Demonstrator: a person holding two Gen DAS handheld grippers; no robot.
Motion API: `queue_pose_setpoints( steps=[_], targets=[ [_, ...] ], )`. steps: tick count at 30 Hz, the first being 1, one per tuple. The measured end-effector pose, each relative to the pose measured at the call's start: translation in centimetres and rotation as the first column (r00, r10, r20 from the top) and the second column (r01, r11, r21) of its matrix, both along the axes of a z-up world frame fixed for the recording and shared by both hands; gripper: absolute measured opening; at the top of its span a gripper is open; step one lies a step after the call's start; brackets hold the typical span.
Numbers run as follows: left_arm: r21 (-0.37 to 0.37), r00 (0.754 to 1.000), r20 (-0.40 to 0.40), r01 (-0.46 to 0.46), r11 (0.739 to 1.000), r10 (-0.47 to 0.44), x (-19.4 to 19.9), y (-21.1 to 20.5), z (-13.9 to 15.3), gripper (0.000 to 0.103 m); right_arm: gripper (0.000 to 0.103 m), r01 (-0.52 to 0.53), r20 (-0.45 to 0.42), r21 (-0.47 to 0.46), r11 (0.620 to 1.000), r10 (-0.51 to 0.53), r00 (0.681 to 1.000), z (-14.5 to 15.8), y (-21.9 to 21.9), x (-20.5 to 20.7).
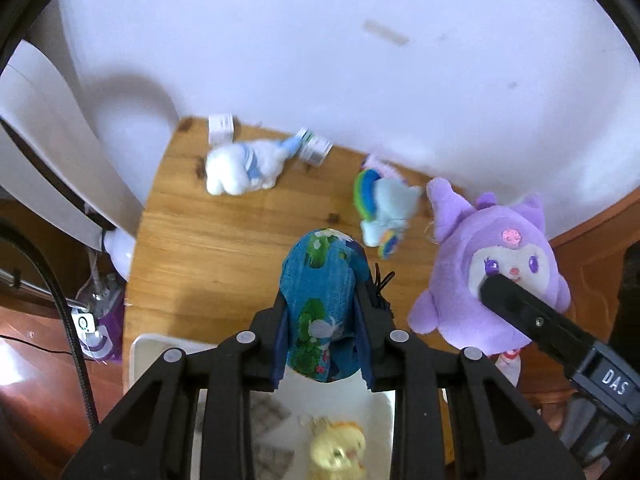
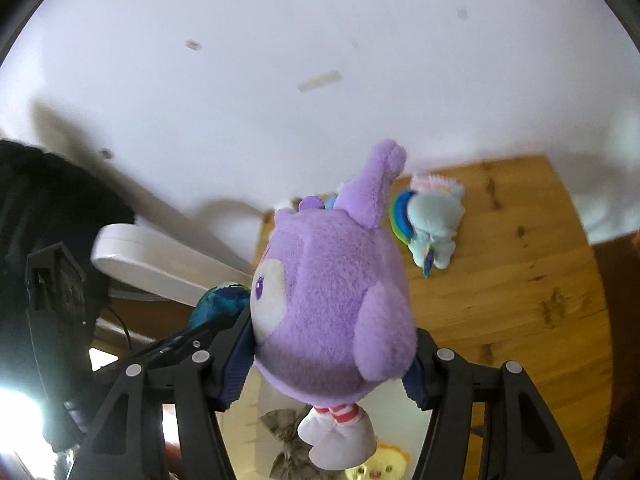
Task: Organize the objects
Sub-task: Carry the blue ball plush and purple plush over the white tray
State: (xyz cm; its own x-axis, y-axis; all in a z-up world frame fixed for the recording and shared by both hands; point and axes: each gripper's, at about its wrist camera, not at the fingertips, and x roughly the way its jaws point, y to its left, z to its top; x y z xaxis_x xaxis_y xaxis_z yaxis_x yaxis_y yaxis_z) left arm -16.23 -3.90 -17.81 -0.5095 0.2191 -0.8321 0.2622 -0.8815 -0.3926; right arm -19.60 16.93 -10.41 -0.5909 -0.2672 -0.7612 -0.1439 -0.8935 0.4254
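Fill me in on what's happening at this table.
A person is tidying toys with two handheld grippers. The left gripper clamps a blue floral fabric pouch, the right gripper a round purple plush doll, both over a white bin holding a yellow plush. A white plush and rainbow-maned pony plush lie on the wooden table.

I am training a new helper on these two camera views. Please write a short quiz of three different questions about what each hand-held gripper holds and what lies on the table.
1. True or false: the left hand-held gripper is shut on the blue flowered pouch.
2. What does the right hand-held gripper hold? A) the white plush dog B) the purple plush toy C) the rainbow pony
3. Fill in: the yellow plush toy lies in the white ____.

Key
1. True.
2. B, the purple plush toy; the white plush dog and the rainbow pony lie on the wooden table.
3. Bin.
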Motion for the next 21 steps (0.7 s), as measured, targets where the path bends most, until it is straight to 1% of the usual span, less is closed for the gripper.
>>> queue_pose_setpoints(
  steps=[2,4,6,8,9,13,15,17,18,21],
  targets=[
    [-0.016,0.999,-0.035,0.007,1.0,-0.007,1.8,0.3,2.4,0.03,0.063,-0.014,-0.031,0.031,0.999,0.015,0.999,2.0,-0.6,1.8],
    [-0.029,0.998,-0.053,0.019,0.999,-0.02,3.4,0.4,4.4,0.03,0.063,-0.033,-0.053,0.07,0.997,0.036,0.998,3.8,-1.3,3.8],
    [-0.021,0.998,-0.061,0.031,0.999,-0.032,5.2,0.8,5.5,0.03,0.063,-0.059,-0.061,0.106,0.993,0.066,0.996,5.5,-2.1,5.9],
    [-0.017,0.995,-0.061,0.072,0.997,-0.073,7.0,1.1,6.3,0.03,0.063,-0.078,-0.064,0.133,0.988,0.087,0.994,6.2,-2.9,7.6],
    [-0.027,0.996,-0.059,0.071,0.997,-0.073,8.1,1.3,6.8,0.03,0.063,-0.085,-0.065,0.141,0.986,0.095,0.993,6.5,-3.2,8.3],
    [-0.071,0.997,-0.057,0.056,0.996,-0.06,10.6,1.6,7.5,0.031,0.063,-0.113,-0.056,0.157,0.981,0.123,0.991,6.4,-4.3,11.0],
    [-0.091,0.997,-0.053,0.046,0.995,-0.051,11.7,1.7,7.4,0.031,0.063,-0.122,-0.04,0.177,0.977,0.131,0.991,6.0,-4.8,11.6],
    [-0.114,0.998,-0.051,0.035,0.993,-0.041,12.7,2.0,7.4,0.031,0.063,-0.13,-0.016,0.195,0.972,0.135,0.991,5.2,-5.3,12.2],
    [-0.128,0.998,-0.05,0.027,0.991,-0.033,13.2,2.1,7.3,0.031,0.063,-0.152,-0.004,0.2,0.968,0.156,0.988,4.9,-5.6,12.6],
    [-0.164,0.999,-0.041,0.023,0.986,-0.03,13.9,2.6,7.0,0.031,0.064,-0.17,0.049,0.216,0.961,0.163,0.985,3.1,-6.2,13.3]
  ],
)
